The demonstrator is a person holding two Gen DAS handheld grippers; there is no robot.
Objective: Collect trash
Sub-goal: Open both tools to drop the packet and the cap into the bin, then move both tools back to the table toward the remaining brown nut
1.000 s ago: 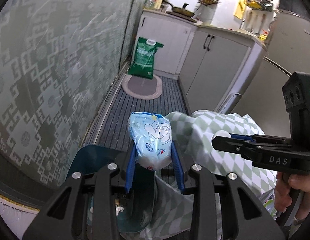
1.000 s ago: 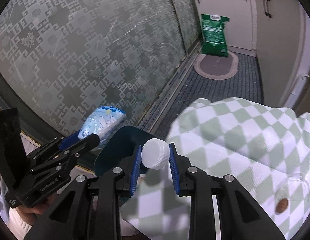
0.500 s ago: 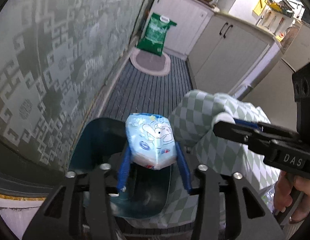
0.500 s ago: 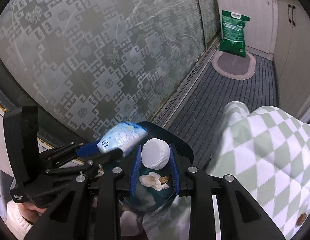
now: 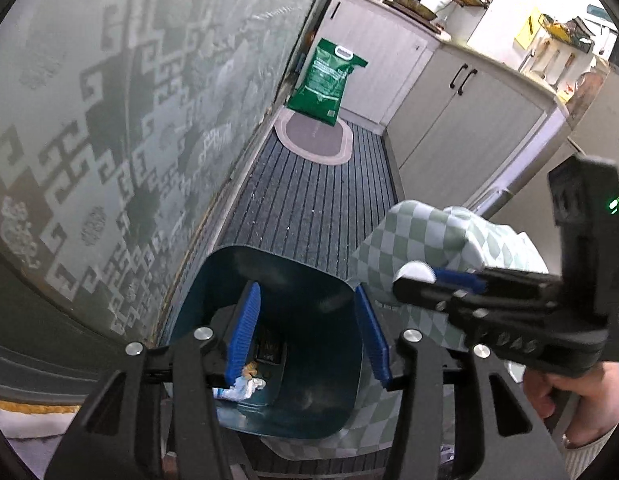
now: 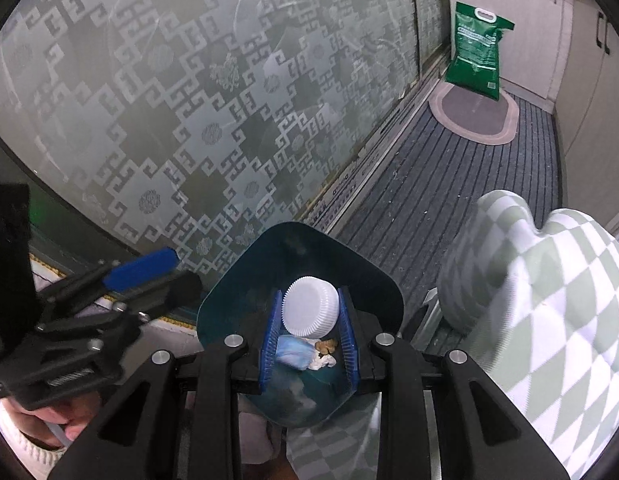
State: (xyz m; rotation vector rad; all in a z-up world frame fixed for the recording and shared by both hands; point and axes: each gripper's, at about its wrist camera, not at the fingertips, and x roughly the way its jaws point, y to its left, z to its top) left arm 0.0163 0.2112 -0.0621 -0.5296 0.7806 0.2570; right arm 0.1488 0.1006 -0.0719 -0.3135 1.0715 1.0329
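A teal bin [image 5: 269, 254] stands on the floor beside the patterned glass door. My left gripper [image 5: 307, 288] hangs over its mouth with the jaws opening and nothing between them. A light blue snack packet [image 6: 291, 354] lies at the bottom of the bin [image 6: 349, 248] among crumpled scraps [image 5: 241, 388]. My right gripper [image 6: 309, 296] is also above the bin, shut on a white ribbed bottle cap [image 6: 309, 306]. In the left wrist view the right gripper [image 5: 423, 280] comes in from the right with the cap [image 5: 414, 273] at its tip. The left gripper [image 6: 157, 276] shows at the left of the right wrist view.
A green-and-white checked cloth [image 5: 421, 232] bulges just right of the bin. Farther along the striped floor mat lie an oval rug [image 5: 313, 140] and a green sack [image 5: 325, 80] against white cabinets [image 5: 461, 128]. Frosted patterned glass [image 6: 189, 100] runs along the left.
The left gripper opened and let go of the blue packet, which now lies in the bin. Both grippers moved over the bin's mouth; the right one still holds the cap.
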